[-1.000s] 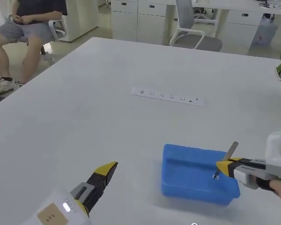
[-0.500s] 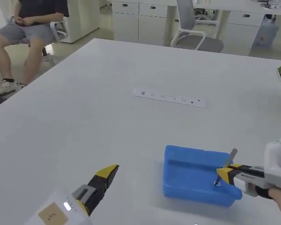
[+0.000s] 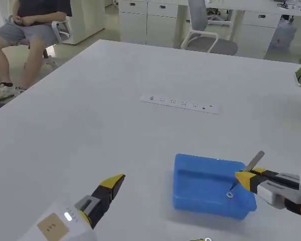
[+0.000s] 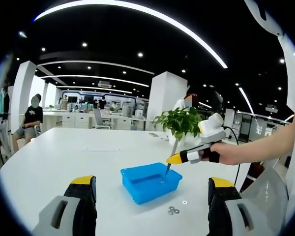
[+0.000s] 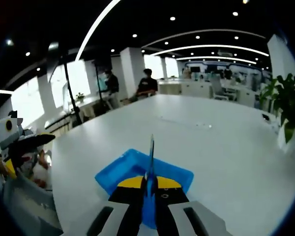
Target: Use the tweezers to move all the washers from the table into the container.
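Head view, looking down at a pale table (image 3: 115,110); my right gripper (image 3: 246,179) came in from the right edge, its jaws clamped on a pair of tweezers (image 3: 254,160); the tweezers slanted down and to the left, their tips low over the right half of a blue container (image 3: 190,168). One washer (image 3: 230,195) sat on the container's floor right at those tips; I could not tell whether the tips pinched it or had let it go.

My left gripper (image 3: 115,182) hovered above the bare table, well to the left of the container; its own view showed the two jaws standing wide apart with nothing between them.

In the left gripper view, a few loose washers (image 4: 173,210) lay flat on the table just outside the container, on the side nearer to me and toward my right hand; in the head view one of them showed at the bottom edge, below the container's near wall.

I judged that the next pick turned on this: the loose washers lay behind the tweezer tips, back toward my body, so the tips pointed away from them; the right hand was the nearer one and already carried the tool.
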